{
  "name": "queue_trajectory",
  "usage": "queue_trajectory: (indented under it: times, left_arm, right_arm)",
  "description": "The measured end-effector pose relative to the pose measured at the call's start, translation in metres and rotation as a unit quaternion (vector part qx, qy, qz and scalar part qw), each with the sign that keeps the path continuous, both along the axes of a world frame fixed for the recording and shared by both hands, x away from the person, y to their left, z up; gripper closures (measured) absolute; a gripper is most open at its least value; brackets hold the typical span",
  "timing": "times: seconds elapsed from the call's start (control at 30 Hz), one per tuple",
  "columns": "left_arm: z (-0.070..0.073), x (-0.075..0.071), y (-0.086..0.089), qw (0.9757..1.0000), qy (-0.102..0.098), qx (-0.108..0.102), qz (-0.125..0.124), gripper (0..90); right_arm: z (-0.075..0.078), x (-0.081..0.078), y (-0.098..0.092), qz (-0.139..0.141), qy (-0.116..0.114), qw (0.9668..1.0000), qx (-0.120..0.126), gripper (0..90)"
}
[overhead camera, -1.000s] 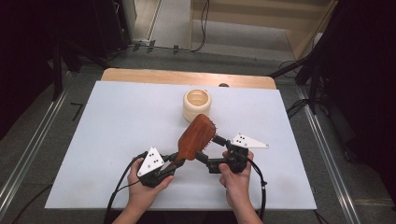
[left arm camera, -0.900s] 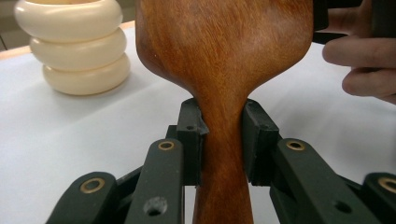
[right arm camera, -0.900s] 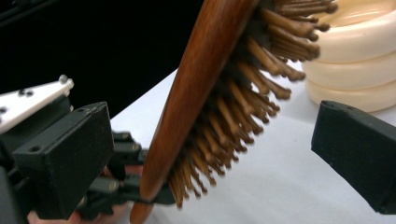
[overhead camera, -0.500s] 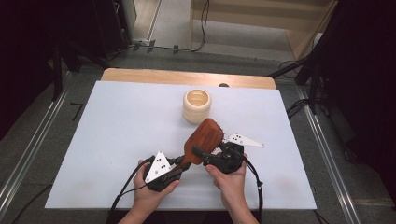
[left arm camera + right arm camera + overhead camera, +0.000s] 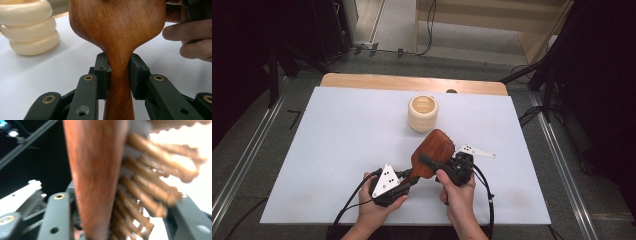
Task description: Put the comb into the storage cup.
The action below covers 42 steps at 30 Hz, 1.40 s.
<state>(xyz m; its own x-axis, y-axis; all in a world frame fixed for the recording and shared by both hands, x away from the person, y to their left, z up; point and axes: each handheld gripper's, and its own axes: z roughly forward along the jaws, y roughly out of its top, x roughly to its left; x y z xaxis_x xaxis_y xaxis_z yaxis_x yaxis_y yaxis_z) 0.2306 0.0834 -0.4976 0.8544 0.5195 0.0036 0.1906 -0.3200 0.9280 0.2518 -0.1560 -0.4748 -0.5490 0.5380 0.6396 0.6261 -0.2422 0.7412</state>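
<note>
1. Since a second ago, the right tongs [image 5: 428, 161] have swung in from beside the wooden hairbrush [image 5: 432, 153] onto its paddle head, and their jaws have just been closing with the head between them; the brush itself has drifted a little toward the near edge of the surface [image 5: 327, 150].

2. Left tongs [image 5: 411, 176]: clamped on the brush's narrow neck, one pad on each side where the handle widens into the head, as the left gripper view shows [image 5: 119, 72].

3. Right tongs: in the right gripper view the head [image 5: 97, 177] sits between the jaws, smooth wooden back toward one jaw and bristles [image 5: 150, 187] toward the other. That picture is blurred, so I cannot tell for certain that both pads press, but I judge the grip to be on or all but on.

4. Where the brush is: held above the surface near the middle of its near edge, with its long axis slanting from the left tongs at the handle end up and away toward the far right corner.

5. The relation that counts: both tongs are on one brush, left at the neck and right just beyond it on the head, so the head lies directly ahead of the left tongs and across the right.

6. A cream ribbed cup [image 5: 422, 113] stands upright just beyond the brush tip, toward the far edge, apart from it. The head end is the nearer end to it, so a handover to the right looks like the next step.
</note>
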Motion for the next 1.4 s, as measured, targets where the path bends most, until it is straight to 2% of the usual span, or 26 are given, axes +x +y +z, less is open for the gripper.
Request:
queue_trajectory:
  times: [0.07, 0.3, 0.37, 0.47, 0.5, 0.6, 0.63, 0.67, 0.83, 0.93, 1.2, 1.23, 1.4]
  left_arm:
    - [0.001, 0.001, 0.002, 0.9999, 0.007, -0.007, -0.002, 69.1]
    - [0.006, 0.007, 0.012, 0.9995, 0.019, -0.023, 0.004, 34.4]
    - [0.008, 0.009, 0.017, 0.9992, 0.023, -0.032, 0.005, 28.4]
    - [0.010, 0.011, 0.022, 0.9989, 0.026, -0.035, 0.016, 17.0]
    - [0.012, 0.013, 0.028, 0.9985, 0.029, -0.036, 0.028, 12.8]
    - [0.014, 0.016, 0.039, 0.9981, 0.025, -0.043, 0.036, 10.6]
    - [0.014, 0.016, 0.039, 0.9981, 0.025, -0.043, 0.036, 6.9]
    - [0.015, 0.019, 0.047, 0.9974, 0.029, -0.050, 0.044, 3.6]
    - [0.016, 0.023, 0.062, 0.9966, 0.030, -0.058, 0.051, 0.0]
    - [0.015, 0.027, 0.078, 0.9956, 0.026, -0.061, 0.066, 0.0]
    - [0.015, 0.033, 0.104, 0.9937, 0.020, -0.049, 0.098, 0.0]
    - [0.017, 0.033, 0.110, 0.9934, 0.013, -0.043, 0.105, 0.0]
    - [0.018, 0.035, 0.130, 0.9910, 0.009, -0.046, 0.126, 0.0]
  right_arm:
    - [0.000, 0.000, 0.000, 0.007, -0.011, 0.9999, -0.001, 49.0]
    - [0.004, -0.002, -0.002, 0.011, -0.034, 0.9992, -0.017, 52.4]
    - [0.005, -0.003, -0.003, 0.011, -0.039, 0.9990, -0.020, 52.5]
    - [0.008, -0.004, -0.006, 0.010, -0.050, 0.9985, -0.020, 52.6]
    - [0.009, -0.004, -0.007, 0.007, -0.052, 0.9984, -0.020, 52.7]
    - [0.011, -0.005, -0.011, 0.001, -0.058, 0.9981, -0.022, 52.7]
    - [0.011, -0.005, -0.012, 0.001, -0.058, 0.9981, -0.021, 52.8]
    - [0.011, -0.004, -0.013, 0.001, -0.061, 0.9979, -0.021, 52.8]
    - [0.013, -0.005, -0.016, -0.001, -0.068, 0.9975, -0.020, 52.8]
    - [0.014, -0.005, -0.018, -0.005, -0.071, 0.9973, -0.019, 52.8]
    - [0.014, -0.004, -0.023, -0.011, -0.075, 0.9969, -0.020, 52.8]
    - [0.014, -0.004, -0.023, -0.011, -0.076, 0.9969, -0.020, 52.8]
    - [0.015, -0.003, -0.024, -0.011, -0.081, 0.9963, -0.024, 52.8]
